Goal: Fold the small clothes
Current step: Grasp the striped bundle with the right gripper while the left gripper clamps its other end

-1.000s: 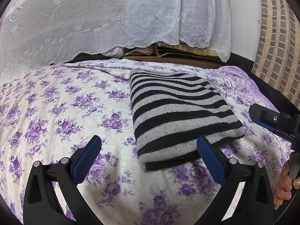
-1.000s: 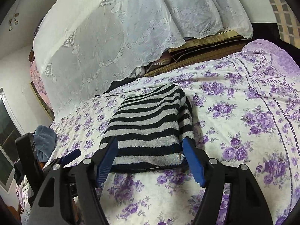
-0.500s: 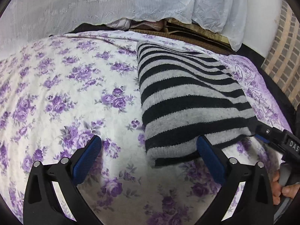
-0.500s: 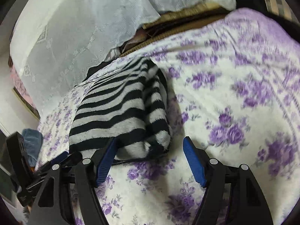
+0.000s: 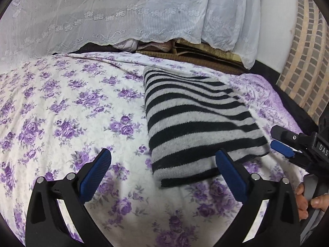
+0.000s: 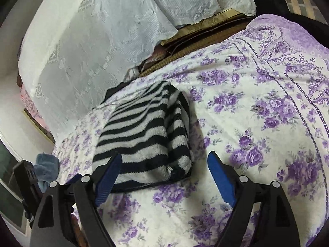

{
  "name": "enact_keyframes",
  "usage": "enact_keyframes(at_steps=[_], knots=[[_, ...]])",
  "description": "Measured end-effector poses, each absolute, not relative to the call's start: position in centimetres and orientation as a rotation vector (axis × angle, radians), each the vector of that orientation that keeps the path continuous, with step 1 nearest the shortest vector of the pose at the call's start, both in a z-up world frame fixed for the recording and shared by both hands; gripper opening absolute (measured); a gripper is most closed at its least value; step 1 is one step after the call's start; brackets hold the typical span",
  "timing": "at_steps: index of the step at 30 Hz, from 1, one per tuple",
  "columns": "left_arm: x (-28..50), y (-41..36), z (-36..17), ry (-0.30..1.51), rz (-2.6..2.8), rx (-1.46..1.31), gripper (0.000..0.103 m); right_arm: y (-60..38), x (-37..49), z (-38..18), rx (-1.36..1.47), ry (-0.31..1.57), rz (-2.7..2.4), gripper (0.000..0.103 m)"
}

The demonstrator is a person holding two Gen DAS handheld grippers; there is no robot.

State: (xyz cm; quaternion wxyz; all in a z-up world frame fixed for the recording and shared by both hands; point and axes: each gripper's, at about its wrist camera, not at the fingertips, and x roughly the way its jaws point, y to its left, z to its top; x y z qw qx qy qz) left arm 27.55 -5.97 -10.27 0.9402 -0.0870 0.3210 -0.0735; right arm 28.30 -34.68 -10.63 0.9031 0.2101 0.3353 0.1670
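Observation:
A black and grey striped knit garment [image 5: 197, 119] lies folded into a thick rectangle on the purple-flowered bedspread [image 5: 67, 107]; it also shows in the right wrist view [image 6: 144, 140]. My left gripper [image 5: 162, 164] is open and empty, just short of the garment's near left corner. My right gripper [image 6: 164, 168] is open and empty, its jaws standing either side of the garment's near right corner. The right gripper also shows in the left wrist view [image 5: 287, 144], beside the garment's right edge.
A white lace curtain [image 5: 115, 14] hangs behind the bed. Woven mats and boards [image 5: 197, 51] lie at the bed's far edge. A brick-pattern wall [image 5: 306, 53] stands at the right. A blue cloth [image 6: 45, 166] lies at the bed's left side.
Both grippers dipped close to the garment's near end half a second ago and have pulled back and up since. Both stayed open. The garment has not moved.

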Motion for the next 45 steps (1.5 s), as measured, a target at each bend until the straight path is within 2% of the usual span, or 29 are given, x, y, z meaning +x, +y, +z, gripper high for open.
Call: enact_keyframes(at_steps=[7,16,24,25,29,31,36,45], knots=[[31.3,-4.0,-9.7,0.723,-0.292,-0.372,0.099,-35.9,31.4,-10.5,0.533,0.754,0.430,0.091],[37.2,-4.9,-13.6,0.900,-0.422,-0.497,0.099,-36.8,37.8,-12.8,0.695,0.887,0.525,0.092],[39.7,-7.0,-14.2,0.920,-0.492,-0.429,0.099,-33.0,42.6,-13.7,0.583,0.925,0.562,0.093],[39.8,-7.3,-14.2,0.924,-0.501,-0.414,0.099,-32.6,43.0,-13.7,0.573,0.929,0.575,0.089],[39.8,-7.5,-14.2,0.910,-0.525,-0.401,0.098,-32.3,42.8,-14.1,0.543,0.910,0.584,0.059],[39.6,-7.6,-14.1,0.897,-0.516,-0.386,0.097,-32.0,42.5,-13.9,0.530,0.895,0.596,0.054],[38.9,-7.4,-13.8,0.864,-0.494,-0.375,0.088,-31.0,41.4,-12.8,0.442,0.830,0.575,0.051],[38.6,-7.2,-13.8,0.857,-0.491,-0.356,0.086,-30.5,40.8,-12.0,0.373,0.792,0.543,0.051]])
